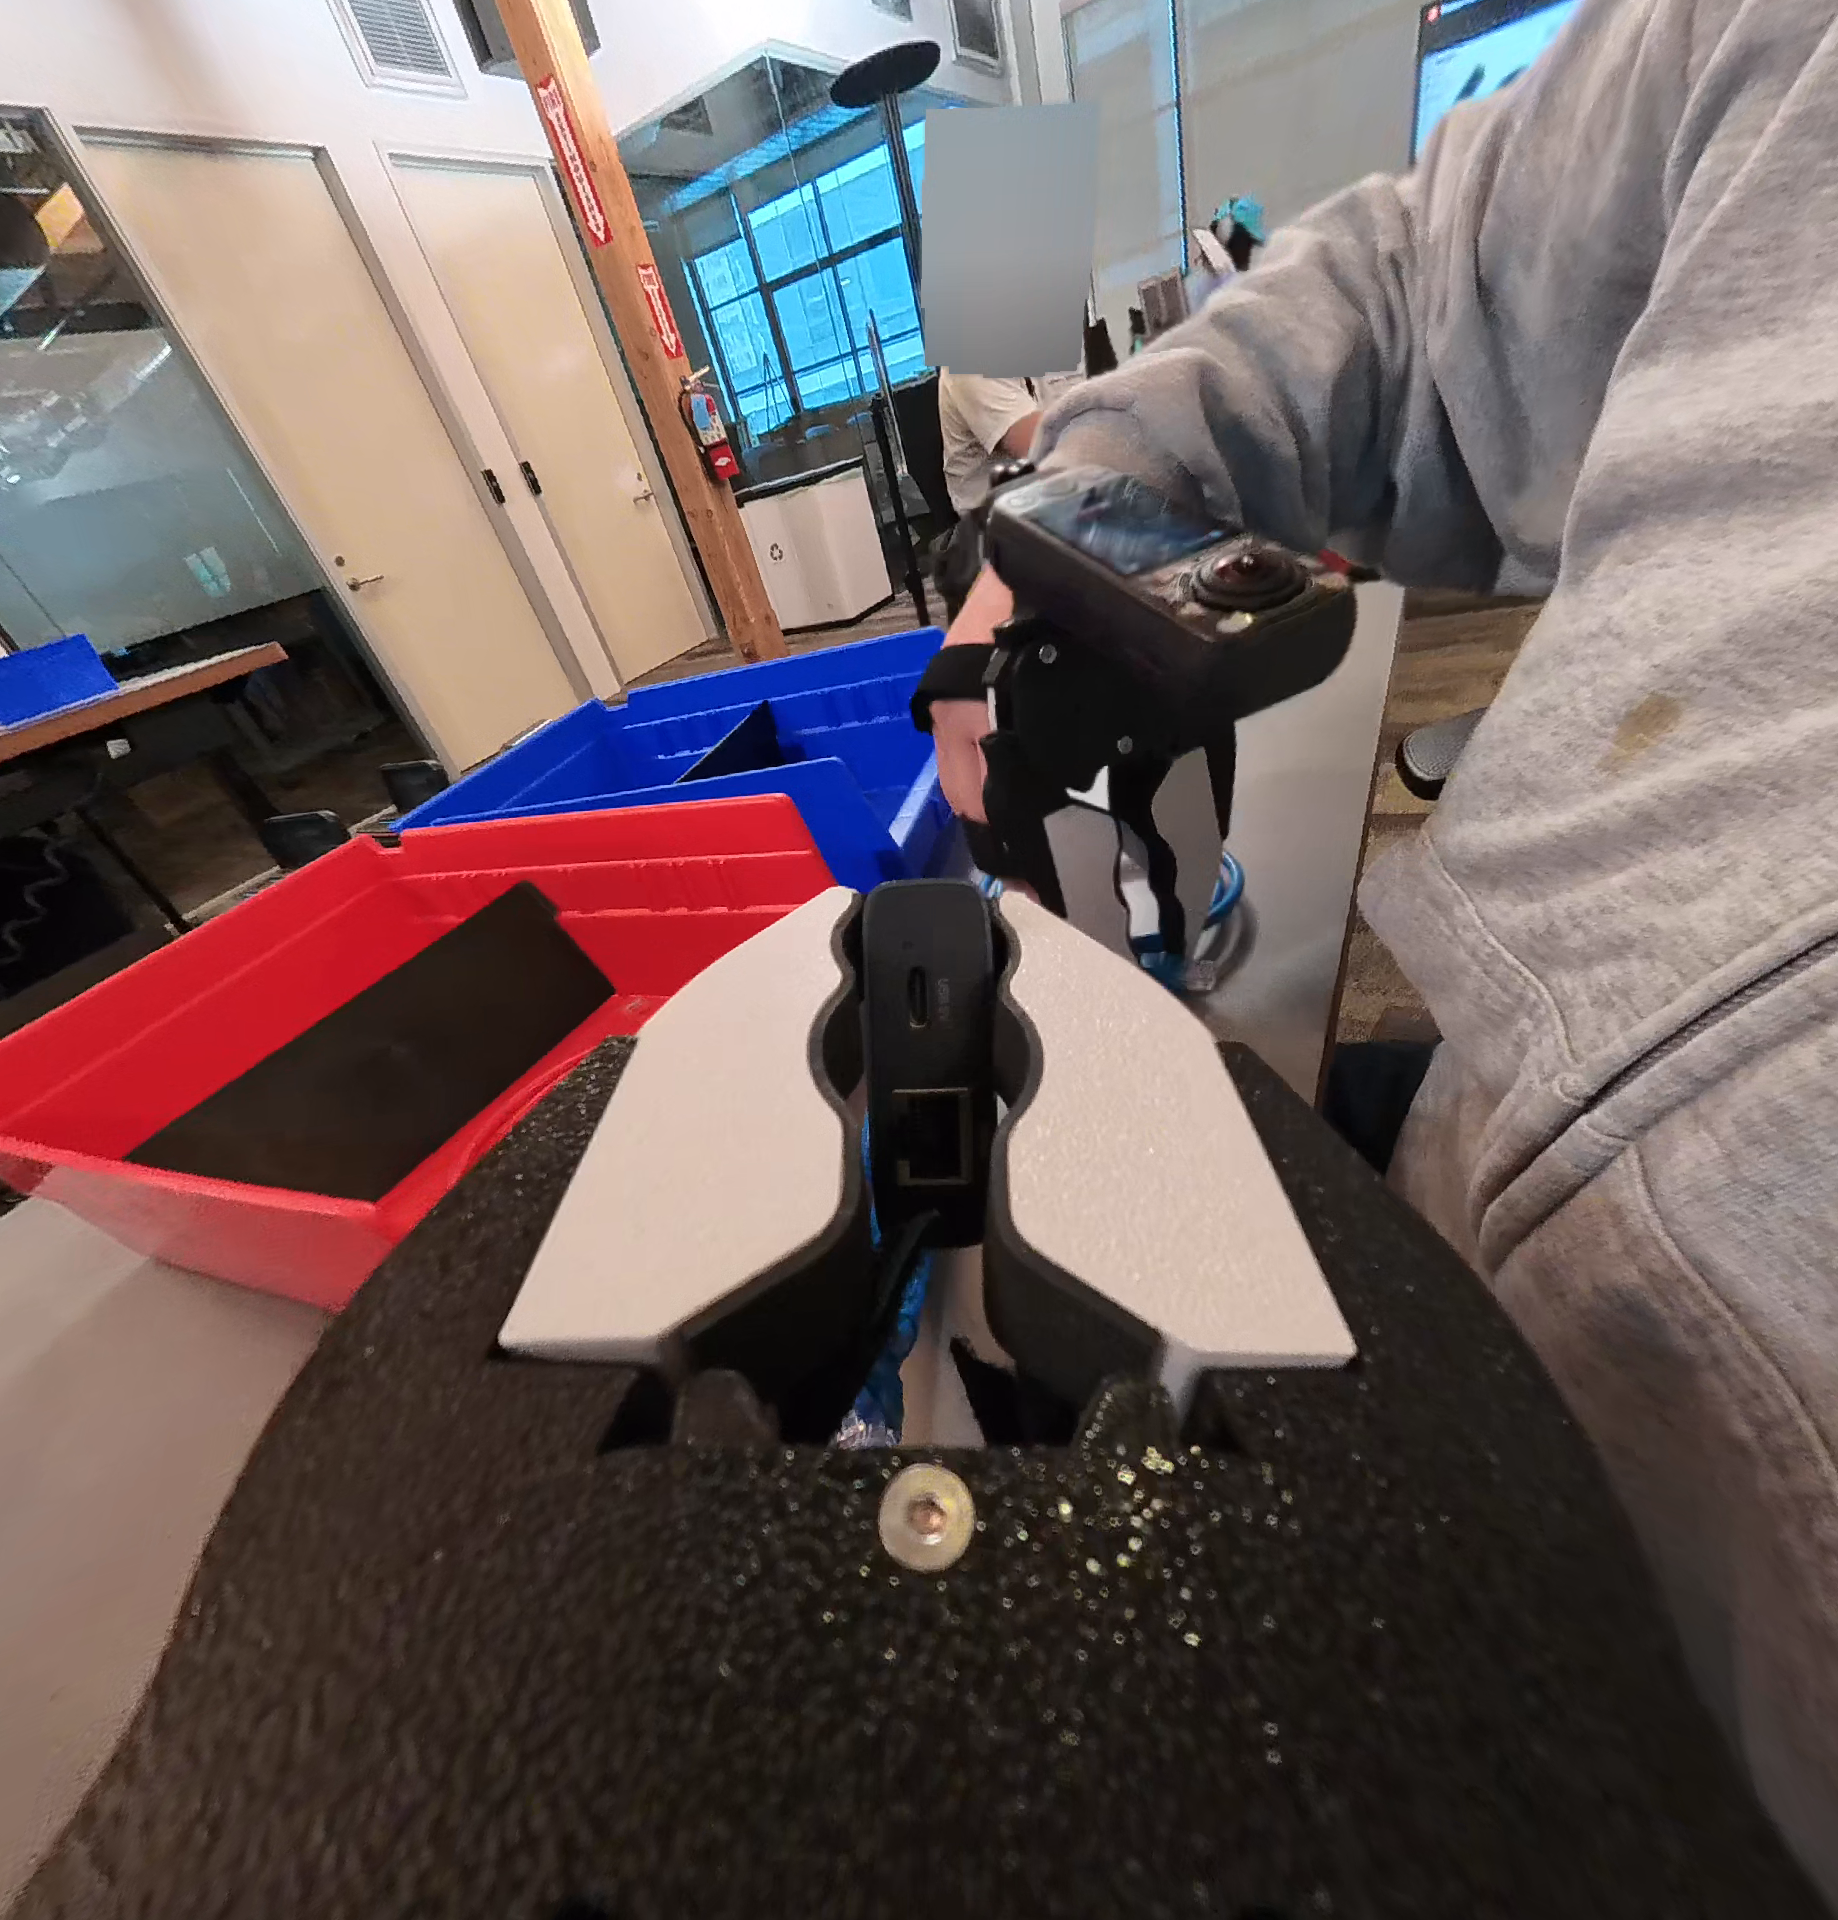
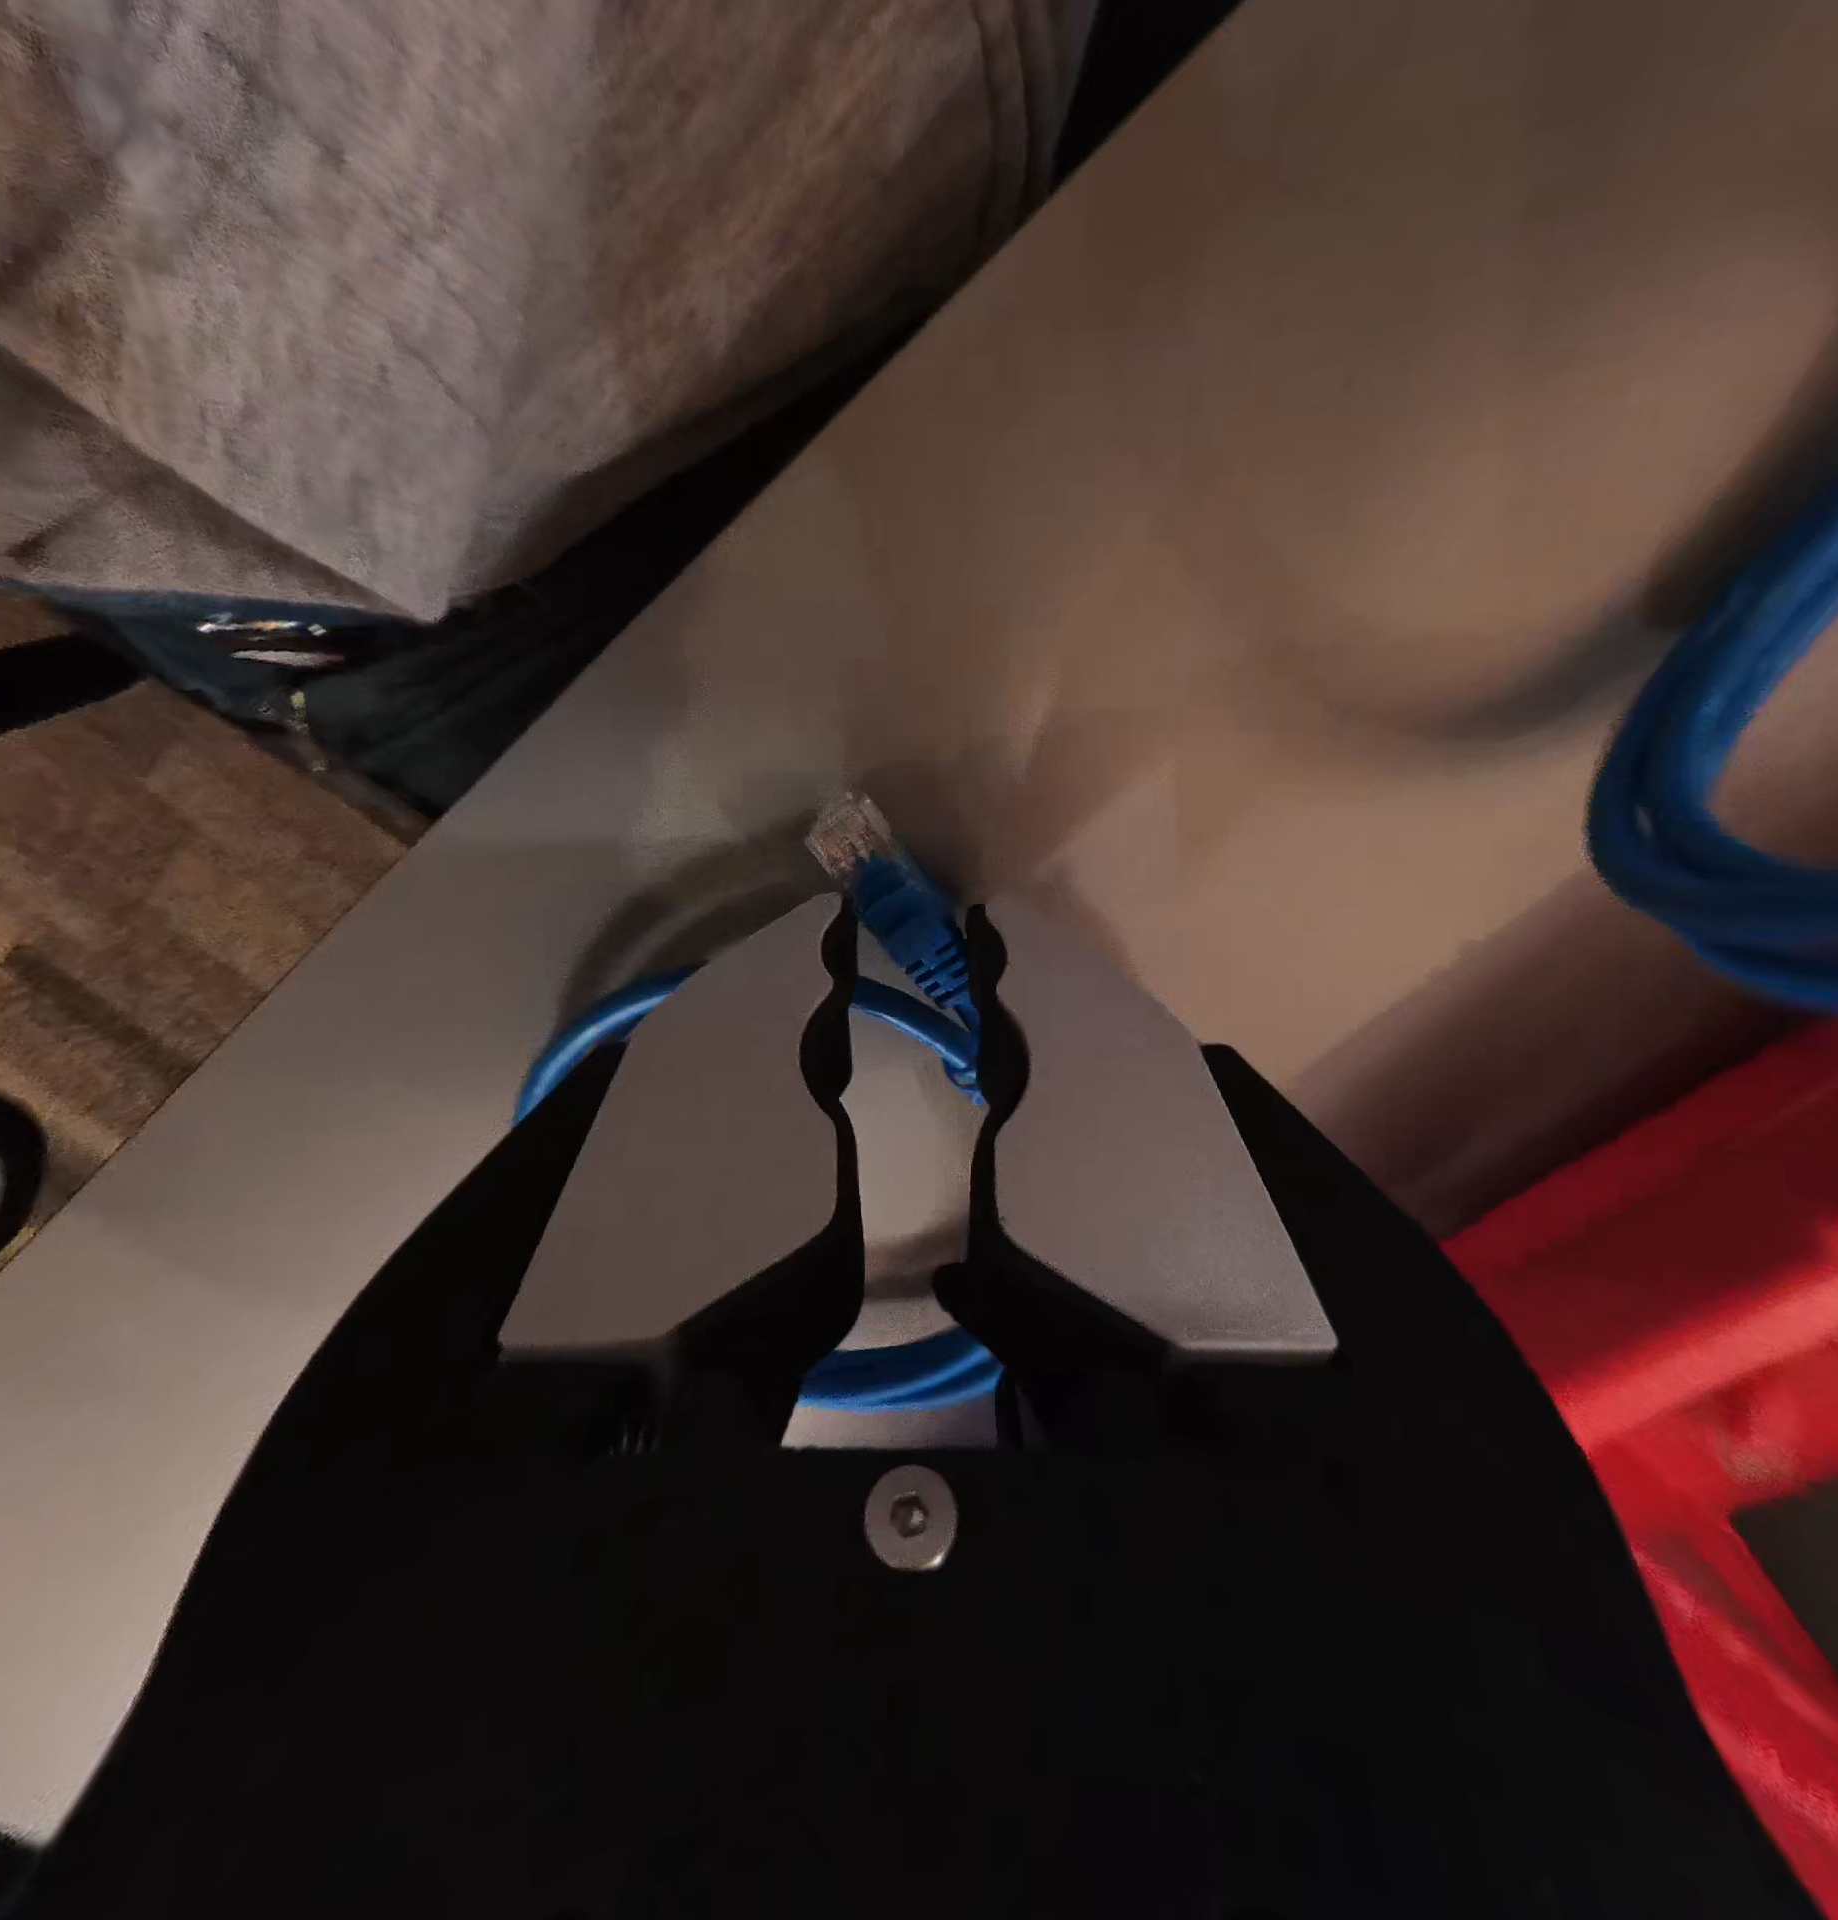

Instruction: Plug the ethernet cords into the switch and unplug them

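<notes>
My left gripper (image 1: 927, 914) is shut on a small black switch (image 1: 927, 1039) with an ethernet port and a smaller port facing me; both pads press its sides and hold it above the table. My right gripper (image 2: 907, 920) is open, tips down at the grey table (image 2: 1310, 416). A blue ethernet plug (image 2: 894, 904) with a clear tip lies slantwise between its fingertips, its cord (image 2: 582, 1039) looping under the fingers. In the left wrist view the right gripper (image 1: 1112, 930) stands over that blue cord (image 1: 1229, 894).
A red bin (image 1: 582, 904) and a blue bin (image 1: 790, 717) stand on the table left of the grippers. The red bin's corner (image 2: 1725, 1299) and a coil of blue cord (image 2: 1704, 831) lie right of the right gripper. A person in a grey hoodie (image 1: 1621, 727) stands at the table's edge. Some 20 cm of space lies between my two pairs of fingers.
</notes>
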Demonstrator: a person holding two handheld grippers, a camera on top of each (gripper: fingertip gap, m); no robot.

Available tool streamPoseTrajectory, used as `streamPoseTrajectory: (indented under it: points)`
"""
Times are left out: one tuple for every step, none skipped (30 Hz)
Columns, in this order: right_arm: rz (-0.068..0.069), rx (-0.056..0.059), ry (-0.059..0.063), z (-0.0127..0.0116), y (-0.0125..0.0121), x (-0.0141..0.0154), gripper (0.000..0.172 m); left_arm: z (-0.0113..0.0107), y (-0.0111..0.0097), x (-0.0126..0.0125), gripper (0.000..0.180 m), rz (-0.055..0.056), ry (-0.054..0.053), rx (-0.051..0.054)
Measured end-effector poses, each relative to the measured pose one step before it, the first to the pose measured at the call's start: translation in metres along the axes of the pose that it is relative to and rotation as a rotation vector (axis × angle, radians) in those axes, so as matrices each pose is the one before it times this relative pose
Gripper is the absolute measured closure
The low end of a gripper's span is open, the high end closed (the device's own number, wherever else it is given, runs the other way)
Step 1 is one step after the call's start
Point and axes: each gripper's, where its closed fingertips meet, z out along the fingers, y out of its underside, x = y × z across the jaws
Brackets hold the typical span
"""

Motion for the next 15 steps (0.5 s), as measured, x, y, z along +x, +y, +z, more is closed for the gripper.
streamPoseTrajectory:
  points:
    - [0.0363,0.0227,0.0650,-0.00628,0.00023,0.00651,0.153,-0.00019,0.00029,-0.00128,0.160,-0.0107,-0.0025,0.0059]
    - [0.0402,0.0374,0.0797,-0.00840,-0.00175,0.00825,0.154,-0.00034,0.00011,-0.00110,0.160,-0.0097,-0.0021,0.0051]
    - [0.0348,0.0448,0.0844,-0.01005,-0.00331,0.00840,0.154,-0.00019,-0.00042,-0.00213,0.160,-0.0069,-0.0032,0.0048]
    - [0.0289,0.0483,0.0894,-0.01045,-0.00461,0.00851,0.155,0.00009,-0.00094,-0.00213,0.160,-0.0099,-0.0053,0.0061]
    - [0.0259,0.0451,0.0946,-0.01016,-0.00520,0.00921,0.155,0.00024,-0.00105,-0.00199,0.160,-0.0124,-0.0029,0.0074]
    - [0.0193,0.0381,0.0925,-0.00953,-0.00471,0.00879,0.157,0.00072,-0.00144,-0.00212,0.160,-0.0123,-0.0023,0.0089]
    - [0.0129,0.0337,0.0881,-0.00834,-0.00446,0.00793,0.158,0.00094,-0.00112,-0.00127,0.160,-0.0136,-0.0022,0.0091]
    - [0.0147,0.0348,0.0823,-0.00692,-0.00488,0.00724,0.159,0.00124,-0.00112,-0.00054,0.160,-0.0118,0.0018,0.0116]
    - [0.0097,0.0307,0.0668,-0.00531,-0.00456,0.00498,0.160,0.00127,-0.00167,-0.00028,0.160,-0.0096,0.0045,0.0147]
    - [0.0080,0.0252,0.0637,-0.00393,-0.00382,0.00439,0.160,0.00166,-0.00109,0.00022,0.160,-0.0123,0.0033,0.0152]
    - [0.0068,0.0174,0.0547,-0.00261,-0.00267,0.00353,0.160,0.00154,-0.00123,0.00008,0.160,-0.0119,0.0042,0.0171]
    - [0.0080,0.0072,0.0475,-0.00168,-0.00130,0.00289,0.160,0.00145,-0.00102,0.00050,0.160,-0.0116,0.0042,0.0188]
    - [0.0076,0.0071,0.0408,-0.00107,-0.00116,0.00220,0.160,0.00148,0.00010,-0.00016,0.160,-0.0138,0.0011,0.0139]
    - [0.0118,0.0072,0.0337,-0.00054,-0.00115,0.00163,0.160,0.00158,0.00192,-0.00017,0.160,-0.0122,0.0002,0.0087]
    - [0.0162,0.0013,0.0273,-0.00020,-0.00016,0.00120,0.160,0.00148,0.00239,-0.00001,0.160,-0.0119,-0.0011,-0.0001]
